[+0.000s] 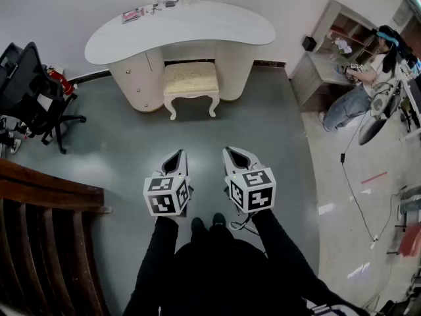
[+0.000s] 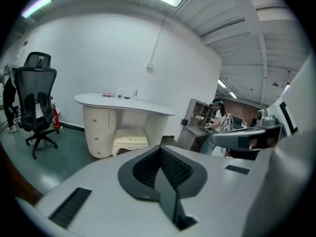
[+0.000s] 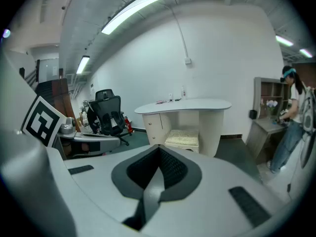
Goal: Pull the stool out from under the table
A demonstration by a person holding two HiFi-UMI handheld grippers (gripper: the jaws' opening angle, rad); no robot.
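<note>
A cream stool with a cushioned seat and curved white legs stands tucked partly under the white curved table against the far wall. It also shows as the stool in the left gripper view and the stool in the right gripper view. My left gripper and right gripper hang side by side well short of the stool, over the grey floor. Both are shut with nothing between the jaws.
A black office chair stands at the left, a red extinguisher behind it. Dark wooden furniture fills the near left. A person sits at a shelf desk on the right. Small items lie on the table.
</note>
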